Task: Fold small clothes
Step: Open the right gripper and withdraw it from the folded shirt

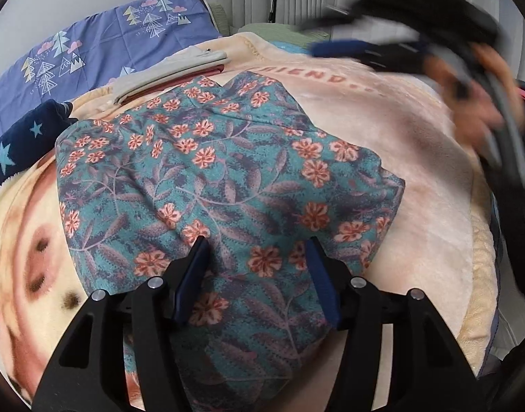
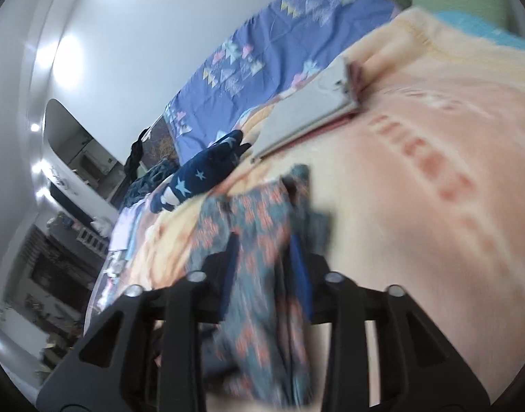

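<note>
A teal garment with orange flowers (image 1: 207, 158) lies folded on the peach blanket (image 1: 400, 130). My left gripper (image 1: 257, 243) hovers over its near edge, open, with the cloth lying beneath and its pads apart from it. My right gripper (image 1: 334, 36) is a blur at the upper right, raised off the bed in a person's hand (image 1: 486, 79), and no cloth hangs from it there. In the right wrist view, the right gripper (image 2: 265, 243) stands open and the floral garment (image 2: 259, 213) shows blurred between its fingers; contact cannot be made out.
A folded grey garment over a pink one (image 1: 173, 75) sits at the blanket's far side. A navy star-print piece (image 1: 18, 137) lies at the left. A blue tree-print sheet (image 1: 108, 34) covers the far left. Furniture and clutter (image 2: 66, 240) stand beyond the bed.
</note>
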Available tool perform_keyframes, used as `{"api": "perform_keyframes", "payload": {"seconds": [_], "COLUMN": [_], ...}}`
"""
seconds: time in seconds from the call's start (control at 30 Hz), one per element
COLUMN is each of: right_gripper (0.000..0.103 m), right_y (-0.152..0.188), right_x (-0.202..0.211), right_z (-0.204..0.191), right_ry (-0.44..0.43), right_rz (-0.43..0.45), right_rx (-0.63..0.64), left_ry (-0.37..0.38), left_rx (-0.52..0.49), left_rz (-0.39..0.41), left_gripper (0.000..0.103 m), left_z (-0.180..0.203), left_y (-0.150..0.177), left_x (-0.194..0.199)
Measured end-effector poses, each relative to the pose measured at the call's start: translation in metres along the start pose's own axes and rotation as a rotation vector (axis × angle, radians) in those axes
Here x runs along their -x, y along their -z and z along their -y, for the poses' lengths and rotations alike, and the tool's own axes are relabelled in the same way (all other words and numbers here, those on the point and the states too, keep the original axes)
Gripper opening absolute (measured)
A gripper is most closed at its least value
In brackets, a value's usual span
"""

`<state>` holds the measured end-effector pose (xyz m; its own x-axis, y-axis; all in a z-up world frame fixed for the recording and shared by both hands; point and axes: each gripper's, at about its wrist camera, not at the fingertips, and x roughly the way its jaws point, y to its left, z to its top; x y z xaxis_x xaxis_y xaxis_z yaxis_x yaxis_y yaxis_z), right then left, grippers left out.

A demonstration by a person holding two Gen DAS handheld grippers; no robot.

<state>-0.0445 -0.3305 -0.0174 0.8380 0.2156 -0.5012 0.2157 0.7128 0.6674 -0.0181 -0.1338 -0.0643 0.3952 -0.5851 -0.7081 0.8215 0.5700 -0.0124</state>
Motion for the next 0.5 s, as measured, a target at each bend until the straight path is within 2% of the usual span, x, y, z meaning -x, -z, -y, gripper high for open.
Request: {"api": "perform_keyframes", "payload": {"seconds": [0.1, 0.2, 0.37, 0.4, 0.43, 0.47, 0.5], "right_gripper": [0.047, 0.047, 0.047, 0.04, 0.006, 0.004, 0.003], "right_y": [-0.037, -0.054, -0.063, -0.067, -0.071, -0.072, -0.077], "right_x": [-0.051, -0.099, -0.15, -0.158, -0.16, -0.154, -0.141], "right_z": [0.01, 0.022, 0.032, 0.031, 0.03, 0.027, 0.02], "right_ry": [0.005, 0.018, -0.107, -0.109, -0.088, -0.074, -0.083], "right_rz": [-0.087, -0.197, -0.332, -0.34, -0.313, -0.263, -0.16], "right_rx": [-0.04, -0.097, -0.204, -0.211, -0.216, -0.204, -0.164], "left_ry": [-0.018, -0.01, 0.013, 0.016, 0.02, 0.025, 0.029], "left_rx": [-0.015, -0.009, 0.0, 0.001, 0.004, 0.007, 0.012], "left_rz": [0.007, 0.015, 0.021, 0.021, 0.023, 0.025, 0.028], "left_gripper": [0.06, 0.06, 0.061, 0.062, 0.062, 0.062, 0.062], "left_z": [0.003, 0.004, 0.001, 0.0, -0.001, -0.002, -0.002], "left_y": [0.003, 0.006, 0.006, 0.006, 0.006, 0.007, 0.007], "left_x": [0.0, 0.003, 0.004, 0.005, 0.005, 0.005, 0.006]}}
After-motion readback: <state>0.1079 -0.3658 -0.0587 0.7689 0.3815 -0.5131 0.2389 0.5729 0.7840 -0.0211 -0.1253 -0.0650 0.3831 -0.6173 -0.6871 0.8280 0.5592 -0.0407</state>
